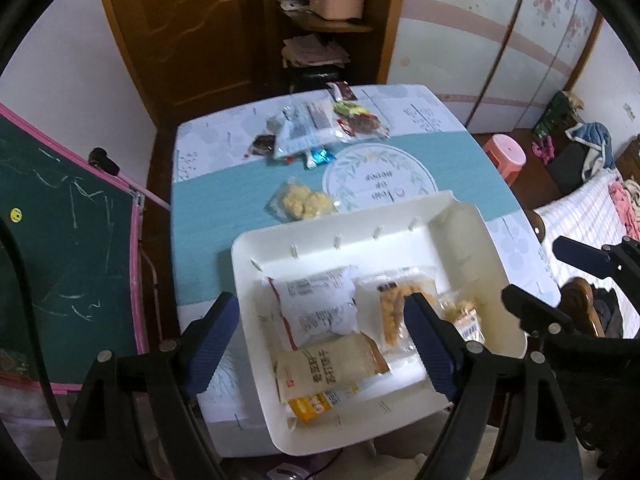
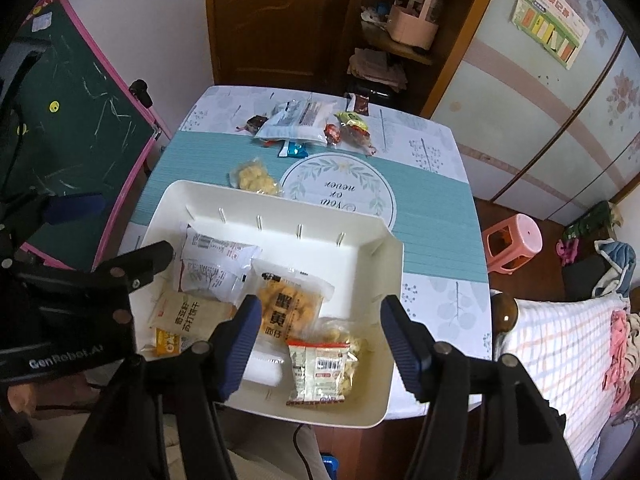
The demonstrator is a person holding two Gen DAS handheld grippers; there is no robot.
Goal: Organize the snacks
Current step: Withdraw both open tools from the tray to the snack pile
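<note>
A white tray (image 1: 360, 224) (image 2: 280, 208) sits at the near edge of the table. In it lie a white packet (image 1: 316, 304), a beige cracker packet (image 1: 328, 364), an orange puff packet (image 2: 288, 304) and a clear labelled packet (image 2: 320, 364). My left gripper (image 1: 320, 312) hangs open above the tray's left half with nothing between its fingers. My right gripper (image 2: 320, 308) hovers open over the tray's right half, above the clear packet and apart from it. Just beyond the tray, a bag of pale yellow puffs (image 1: 304, 202) (image 2: 254, 178) rests on the cloth. A pile of snacks (image 1: 316, 128) (image 2: 304, 124) lies at the far side.
The table carries a teal cloth (image 1: 224, 208) and a round placemat (image 2: 340, 184). A green chalkboard (image 1: 60, 240) leans at the left. A pink stool (image 2: 512, 244) and a bed (image 2: 568, 344) stand at the right. A wooden door and shelves are behind the table.
</note>
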